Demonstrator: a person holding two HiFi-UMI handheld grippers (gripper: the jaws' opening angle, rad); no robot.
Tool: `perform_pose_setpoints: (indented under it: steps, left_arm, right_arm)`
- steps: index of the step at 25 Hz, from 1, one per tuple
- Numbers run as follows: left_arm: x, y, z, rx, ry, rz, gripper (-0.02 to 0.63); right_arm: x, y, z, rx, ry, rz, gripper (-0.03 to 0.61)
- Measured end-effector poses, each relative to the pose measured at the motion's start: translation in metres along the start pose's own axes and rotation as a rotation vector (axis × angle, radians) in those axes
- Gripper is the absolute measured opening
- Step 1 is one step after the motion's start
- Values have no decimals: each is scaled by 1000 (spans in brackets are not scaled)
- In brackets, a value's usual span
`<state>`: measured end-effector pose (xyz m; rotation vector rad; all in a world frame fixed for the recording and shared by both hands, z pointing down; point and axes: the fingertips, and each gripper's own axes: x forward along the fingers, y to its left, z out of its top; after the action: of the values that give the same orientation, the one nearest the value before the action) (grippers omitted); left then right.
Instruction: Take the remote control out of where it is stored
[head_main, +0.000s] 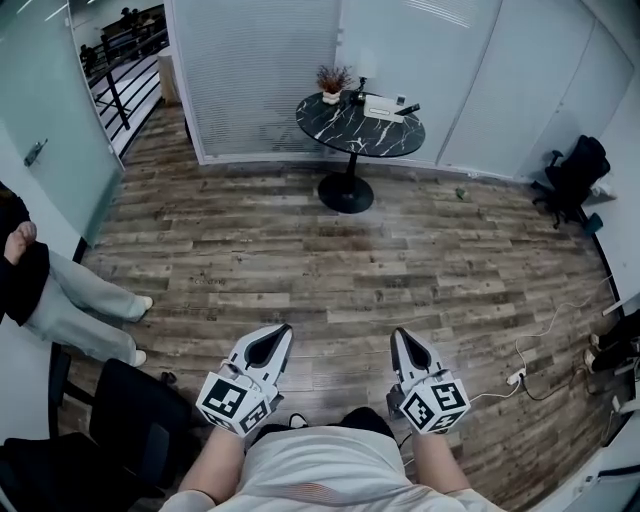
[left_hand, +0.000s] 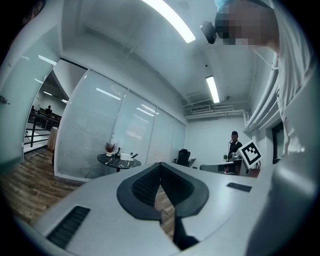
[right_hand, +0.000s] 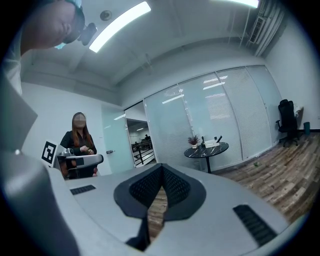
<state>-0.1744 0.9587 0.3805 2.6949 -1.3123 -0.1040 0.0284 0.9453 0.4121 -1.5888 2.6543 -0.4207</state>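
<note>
Right gripper (head_main: 397, 333), pressed together and empty like the left gripper (head_main: 285, 328), looks slightly nearer the white box (head_main: 381, 108) on the round table (head_main: 335, 125), well ahead.

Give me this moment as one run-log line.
left gripper: shut, empty | right gripper: shut, empty | round table: far across floor, plant and white box on it | remote: not made out

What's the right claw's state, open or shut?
Shut. In the right gripper view the right claw has both tips touching, nothing held between them.
</note>
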Motion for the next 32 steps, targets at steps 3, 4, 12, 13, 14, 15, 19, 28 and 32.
perform_pose_setpoints:
  steps: [3,4,12,13,14,15,19,28,32]
  left_arm:
    - [0,12,-2,-26,5,-8,9]
    - [3,16,-4,-33,6,-10,9]
    - [34,52,-11,-20,18,-1,8]
    - [40,60,-10,-18,22,7,8]
    - [46,69,-9,-16,26,16,8]
    - [54,77,-8,-14,28,24,8]
    - [100,109,3,-6,32,57,9]
    - [233,166,18,-19,69,119,8]
    - [275,183,19,-26,98,149,8]
  right_arm:
    - [10,8,-2,-1,27,8,12]
    - [13,7,-3,-1,36,6,12]
    - [73,-17,-8,11,62,6,12]
    - [85,-19,-6,15,60,16,12]
    - [97,-22,-5,19,58,27,12]
    - [110,-26,-4,23,57,37,12]
    - [163,-53,7,36,65,75,12]
    - [279,-154,46,76,80,127,12]
    - [317,-200,56,106,49,131,12]
